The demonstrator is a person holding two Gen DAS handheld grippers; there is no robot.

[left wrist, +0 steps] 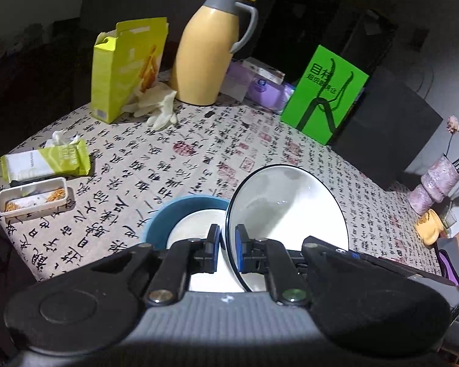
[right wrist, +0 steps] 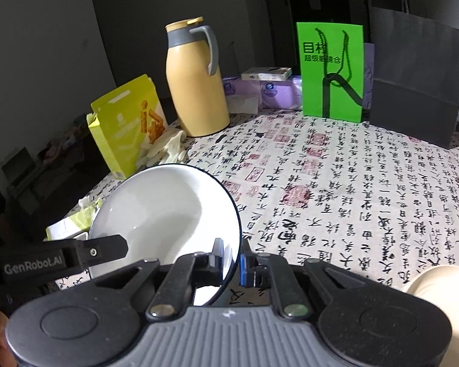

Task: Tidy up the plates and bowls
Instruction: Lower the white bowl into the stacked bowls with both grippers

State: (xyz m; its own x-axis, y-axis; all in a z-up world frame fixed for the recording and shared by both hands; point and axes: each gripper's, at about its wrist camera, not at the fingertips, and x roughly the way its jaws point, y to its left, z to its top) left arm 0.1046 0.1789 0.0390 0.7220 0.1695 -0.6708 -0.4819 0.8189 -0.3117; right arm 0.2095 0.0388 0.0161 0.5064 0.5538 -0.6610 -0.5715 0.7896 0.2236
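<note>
In the left wrist view, the left gripper (left wrist: 228, 249) had its blue-padded fingers pinched together on the near rim of a white, black-rimmed ceramic bowl (left wrist: 286, 205), which stood tilted on edge with its hollow facing the camera. Just left of that bowl, and partly behind the gripper, sat a blue-walled bowl with a white inside (left wrist: 180, 218), resting on the calligraphy-printed tablecloth (left wrist: 156, 159). Beyond the white bowl stood a tall yellow thermos jug with a grey handle (left wrist: 209, 52), with an opened yellow-green cardboard box (left wrist: 124, 67) and a crumpled pale glove (left wrist: 159, 108) to the jug's left. To the jug's right stood a bright green paper bag (left wrist: 324, 93) and a dark grey paper bag (left wrist: 388, 125). Far left of the white bowl lay a green and white tissue pack (left wrist: 46, 160) and a small tray of snack crumbs (left wrist: 33, 198).

In the right wrist view, the right gripper (right wrist: 231, 258) was likewise clamped on the white bowl's (right wrist: 168, 211) rim, at its right edge. The bowl leaned upright with its hollow towards the lens. The other gripper's black finger (right wrist: 91, 250) reached in at the bowl's lower left. The jug (right wrist: 194, 82) stood behind the bowl, the green bag (right wrist: 332, 70) to the jug's right.
</note>
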